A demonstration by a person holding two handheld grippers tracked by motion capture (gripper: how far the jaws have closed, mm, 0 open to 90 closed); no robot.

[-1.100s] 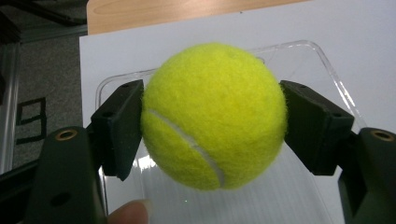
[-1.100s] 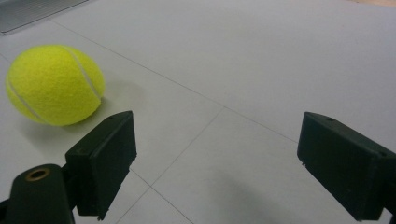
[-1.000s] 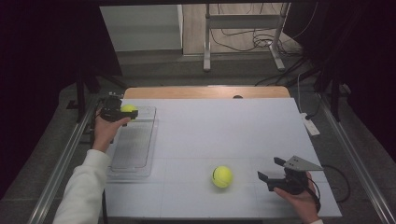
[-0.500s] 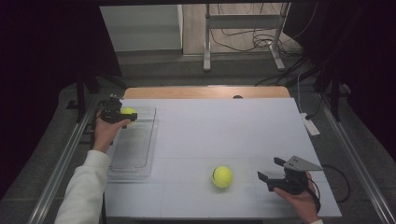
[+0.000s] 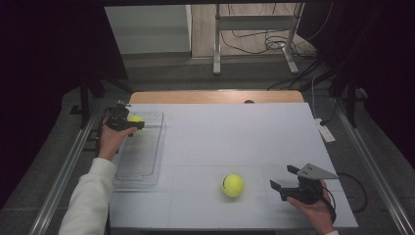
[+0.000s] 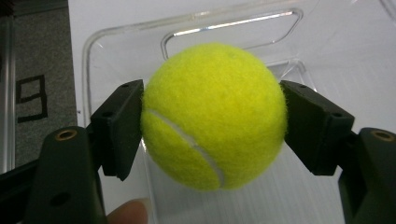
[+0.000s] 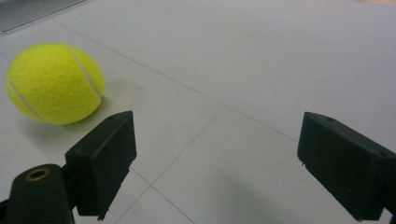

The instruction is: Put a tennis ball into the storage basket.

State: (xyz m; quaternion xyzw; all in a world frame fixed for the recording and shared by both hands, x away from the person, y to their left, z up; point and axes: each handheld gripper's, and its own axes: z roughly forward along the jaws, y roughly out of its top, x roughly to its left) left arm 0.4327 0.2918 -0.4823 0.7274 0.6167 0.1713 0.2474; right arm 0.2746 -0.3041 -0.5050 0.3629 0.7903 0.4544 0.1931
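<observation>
My left gripper (image 5: 132, 122) is shut on a yellow tennis ball (image 6: 214, 115), both black pads pressing its sides. It hangs over the far end of a clear plastic tray (image 5: 142, 152) at the table's left; the tray's rim (image 6: 187, 28) shows behind the ball. A second tennis ball (image 5: 233, 185) lies on the white table near the front. My right gripper (image 5: 284, 182) stands open just right of that ball, a short gap between them. In the right gripper view the ball (image 7: 55, 84) lies ahead and left of the wide-apart jaws (image 7: 217, 163).
The white table surface (image 5: 235, 137) has a wooden strip (image 5: 215, 97) along its far edge. A white power strip (image 5: 325, 131) lies off the right edge. Metal rails (image 5: 68, 166) run along both sides, and a stand with cables (image 5: 254, 44) sits on the floor beyond.
</observation>
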